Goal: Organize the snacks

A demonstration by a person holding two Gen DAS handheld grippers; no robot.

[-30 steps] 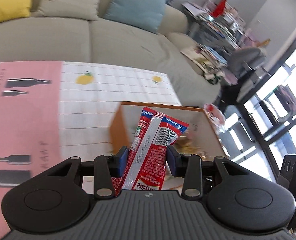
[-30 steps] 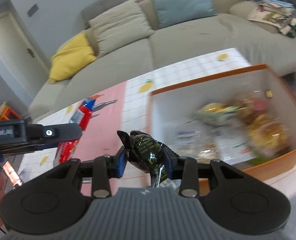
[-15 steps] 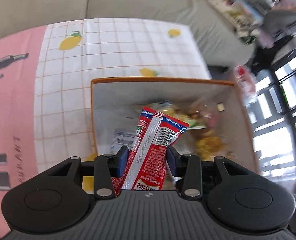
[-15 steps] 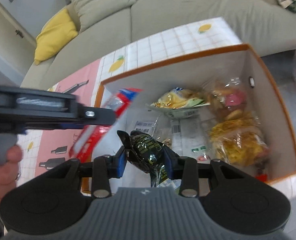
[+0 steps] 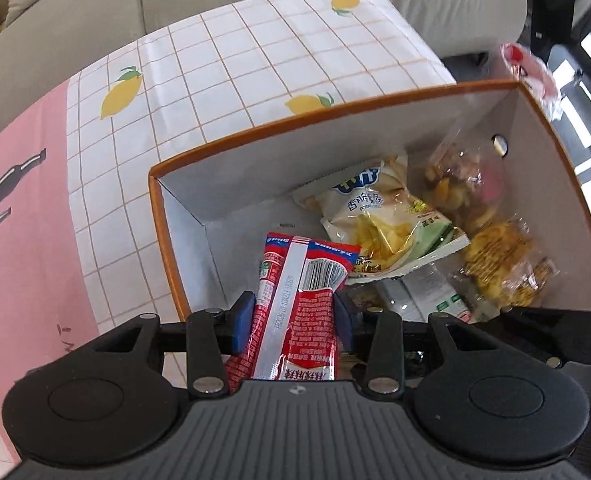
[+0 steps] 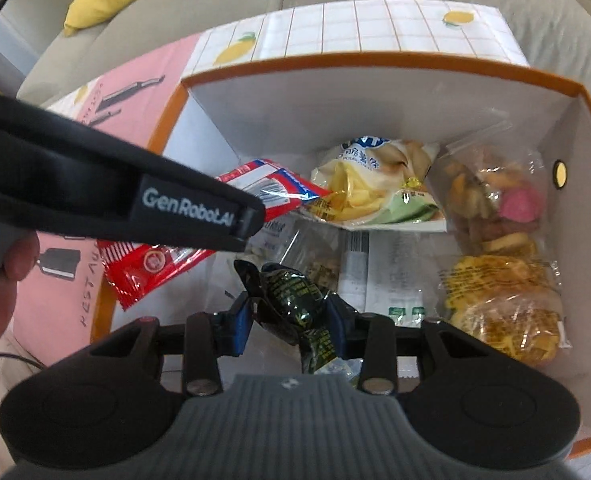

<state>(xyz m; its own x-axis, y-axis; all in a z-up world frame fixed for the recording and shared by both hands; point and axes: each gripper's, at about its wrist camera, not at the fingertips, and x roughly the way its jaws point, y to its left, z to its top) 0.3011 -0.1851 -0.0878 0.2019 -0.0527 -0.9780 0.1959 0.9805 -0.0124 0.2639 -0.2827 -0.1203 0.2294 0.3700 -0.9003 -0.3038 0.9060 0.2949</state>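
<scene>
Over the orange-rimmed box [image 5: 375,108] on the lemon-print tablecloth [image 5: 231,56], the left gripper [image 5: 293,316] clamps a red snack packet [image 5: 295,292] while the right gripper [image 6: 289,318] pinches a dark green wrapped snack [image 6: 295,300]; a chip bag [image 6: 375,184] lies inside at the far wall.

The black body of the left gripper [image 6: 107,196], reaching in from the left edge of the right wrist view, bears "GenRobot.AI" in pale letters, the last of them partly hidden. The pink mat [image 6: 75,280] on the table carries vertical dark lettering that reads about "RESTAU", cut off by the gripper body. The red packet [image 5: 295,304], the pale chip bag [image 5: 379,220] in the box and the white labels on the box floor all carry print and barcodes too small or blurred to make out.
</scene>
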